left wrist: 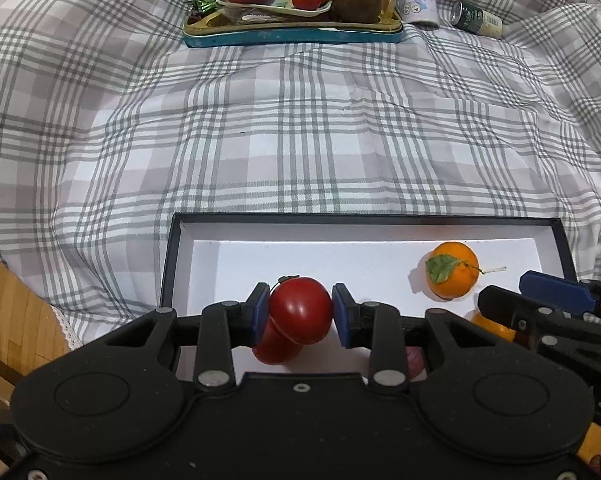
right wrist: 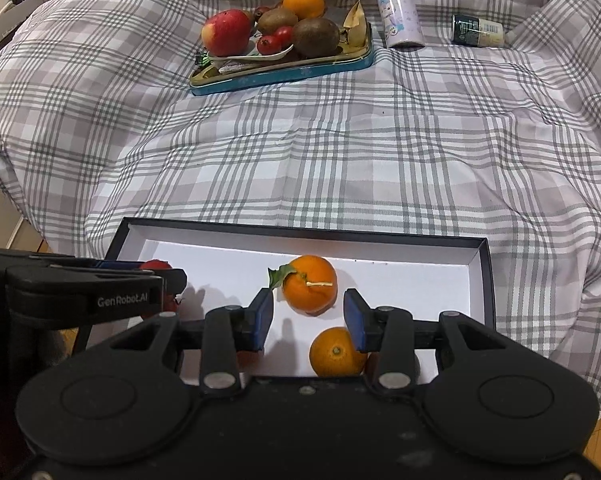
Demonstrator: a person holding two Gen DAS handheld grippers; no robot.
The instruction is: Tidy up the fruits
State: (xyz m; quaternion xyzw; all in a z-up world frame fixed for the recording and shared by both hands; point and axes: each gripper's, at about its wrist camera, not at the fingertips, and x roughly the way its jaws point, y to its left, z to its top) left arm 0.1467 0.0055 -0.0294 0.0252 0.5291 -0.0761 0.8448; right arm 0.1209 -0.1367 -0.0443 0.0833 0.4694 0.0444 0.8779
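My left gripper (left wrist: 300, 312) is shut on a red tomato (left wrist: 300, 307) and holds it over the left part of a white-lined black box (left wrist: 260, 232). A second red fruit (left wrist: 274, 346) lies under it in the box. An orange with a leaf (left wrist: 452, 276) sits at the box's right. My right gripper (right wrist: 308, 316) is open and empty over the box (right wrist: 420, 276), its pads either side of the leafed orange (right wrist: 310, 284). A second orange (right wrist: 334, 354) lies nearer, below the right pad. The left gripper (right wrist: 100, 296) shows at the left.
A blue tin tray (right wrist: 284, 74) at the back holds an apple (right wrist: 226, 32), kiwis (right wrist: 316, 38), small red fruits (right wrist: 276, 40) and an orange (right wrist: 303, 2). A purple bottle (right wrist: 398, 12) and a green-capped bottle (right wrist: 478, 32) lie to its right. A plaid blanket (right wrist: 340, 152) covers everything.
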